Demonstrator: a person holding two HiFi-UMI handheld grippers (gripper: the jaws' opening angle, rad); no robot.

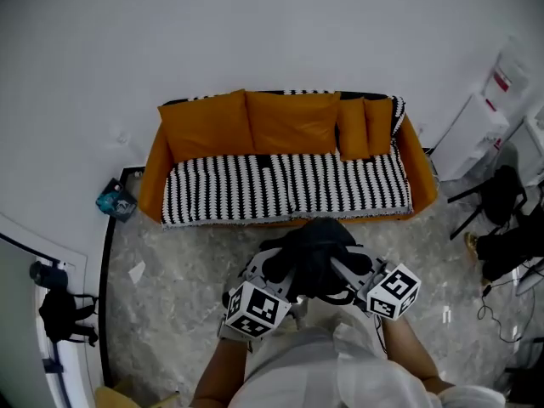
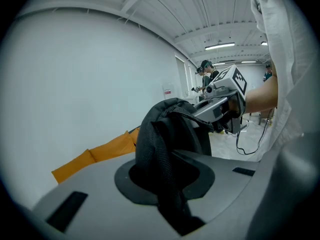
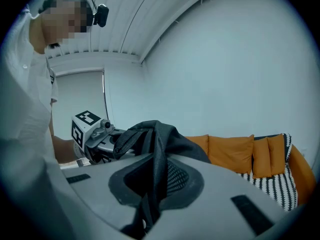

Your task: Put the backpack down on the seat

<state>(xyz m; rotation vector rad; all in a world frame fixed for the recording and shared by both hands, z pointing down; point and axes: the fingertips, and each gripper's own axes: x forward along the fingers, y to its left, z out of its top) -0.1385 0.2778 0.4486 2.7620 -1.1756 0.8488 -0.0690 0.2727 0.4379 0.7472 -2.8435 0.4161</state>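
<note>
A black backpack [image 1: 313, 253] hangs above the floor, just in front of the sofa [image 1: 285, 155], between my two grippers. The sofa has orange cushions and a black-and-white striped seat [image 1: 280, 185]. My left gripper [image 1: 279, 270] is shut on a backpack strap [image 2: 167, 184], which runs through its jaws in the left gripper view. At the bag's right side my right gripper [image 1: 347, 270] is shut on another strap [image 3: 155, 184]. The backpack [image 2: 172, 134] bulges up ahead of the left jaws, with the right gripper [image 2: 225, 101] behind it. The right gripper view shows the backpack [image 3: 160, 134] and the sofa [image 3: 250, 154] beyond it.
A marble floor [image 1: 187, 262] lies between me and the sofa. A teal object [image 1: 116, 201] sits on the floor by the sofa's left end. White cabinets [image 1: 476, 134] and black chairs and cables [image 1: 501, 219] crowd the right. A black bag [image 1: 59, 313] lies at the left. People [image 2: 207, 76] stand far off.
</note>
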